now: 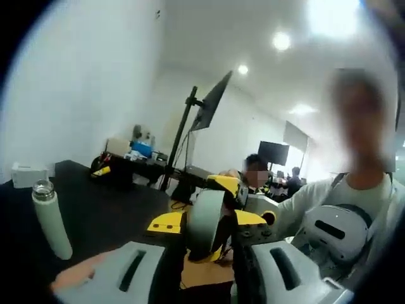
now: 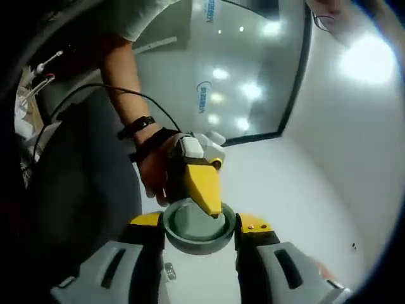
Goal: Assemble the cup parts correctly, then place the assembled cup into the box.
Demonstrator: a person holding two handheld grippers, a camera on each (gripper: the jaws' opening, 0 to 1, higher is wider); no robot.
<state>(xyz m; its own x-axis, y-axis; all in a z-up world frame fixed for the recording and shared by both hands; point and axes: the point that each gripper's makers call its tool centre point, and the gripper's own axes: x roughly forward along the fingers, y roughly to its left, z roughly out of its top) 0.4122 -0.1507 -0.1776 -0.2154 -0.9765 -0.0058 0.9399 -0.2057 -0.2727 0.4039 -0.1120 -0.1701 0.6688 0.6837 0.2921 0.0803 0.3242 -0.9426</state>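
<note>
My right gripper (image 2: 197, 244) is shut on a round pale green cup lid (image 2: 196, 228), and the lid's hollow side faces the camera. My left gripper (image 2: 202, 187), held in a hand (image 2: 152, 174), points its yellow tip onto the lid's rim. In the left gripper view the same lid (image 1: 205, 218) shows edge-on just ahead of my left gripper (image 1: 205, 259), whose jaws stand apart and open. The right gripper's yellow tips flank the lid. The pale green cup body (image 1: 50, 221), with a silver threaded neck, stands upright on the black table (image 1: 107, 209) at the left.
A white box (image 1: 28, 174) sits at the table's far left. A monitor on a stand (image 1: 212, 101) and desk clutter stand at the back. The person (image 1: 345, 209) holding the grippers is close on the right. Cables (image 2: 38, 82) lie at the left.
</note>
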